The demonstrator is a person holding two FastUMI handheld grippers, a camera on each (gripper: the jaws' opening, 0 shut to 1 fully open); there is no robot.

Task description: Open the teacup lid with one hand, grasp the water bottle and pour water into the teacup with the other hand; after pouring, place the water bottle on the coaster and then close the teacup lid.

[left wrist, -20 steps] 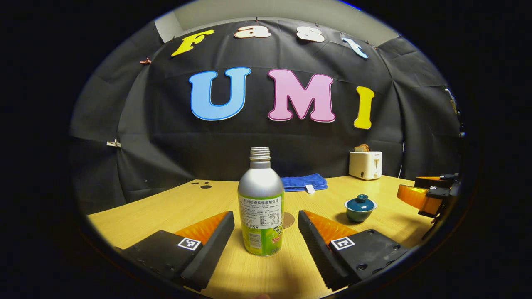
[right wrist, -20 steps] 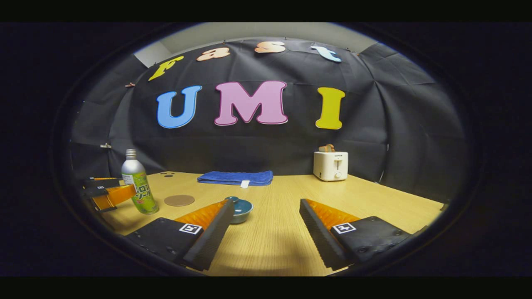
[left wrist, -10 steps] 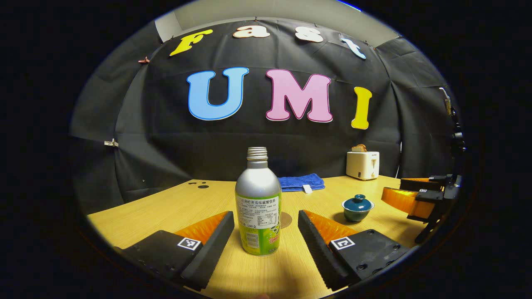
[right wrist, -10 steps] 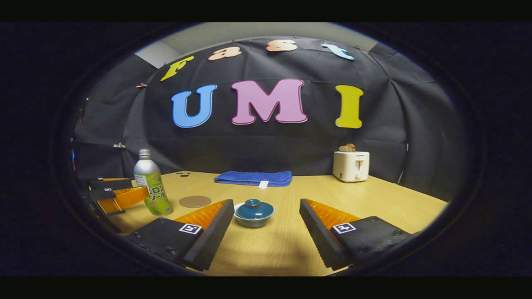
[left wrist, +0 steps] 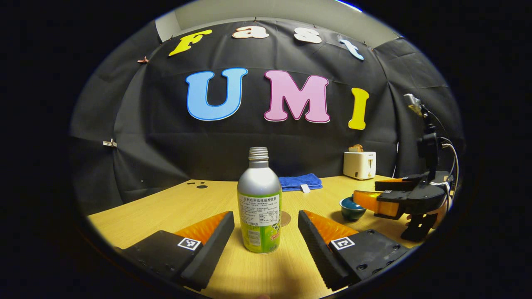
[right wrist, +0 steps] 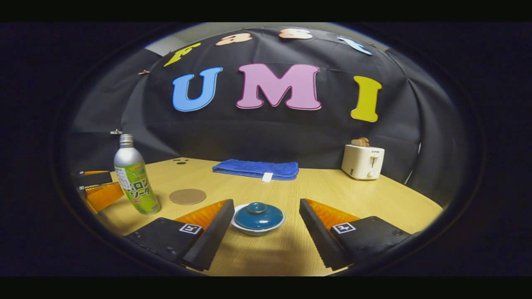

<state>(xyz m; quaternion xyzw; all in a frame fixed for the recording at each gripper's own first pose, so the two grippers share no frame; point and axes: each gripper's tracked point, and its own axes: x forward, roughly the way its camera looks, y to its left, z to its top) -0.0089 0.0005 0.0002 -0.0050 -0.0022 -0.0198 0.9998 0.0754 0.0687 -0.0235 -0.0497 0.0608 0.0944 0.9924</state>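
Nearest in the left gripper view, the left gripper has its fingers spread wide on either side of the water bottle, which stands upright and uncapped on the wooden table between them, touching neither. Just behind the bottle, the round coaster peeks out flat on the table. Further to the right in the same view, the right gripper hangs over the teacup, partly hiding it, with a bit of a hand visible at its back. Likewise in the right gripper view, that gripper's own fingers are parted, and the teacup lid sits closed on the cup in the gap between them, closer to the left one, with neither finger touching it. Off to the left there, the bottle stands upright beside the left gripper's fingers, with the coaster lying bare just to its right, apart from both the bottle and the cup. Farther back, a folded blue towel lies near the far edge of the table, and a white toaster with bread in its slot stands toward the far right, in front of the black cloth wall.
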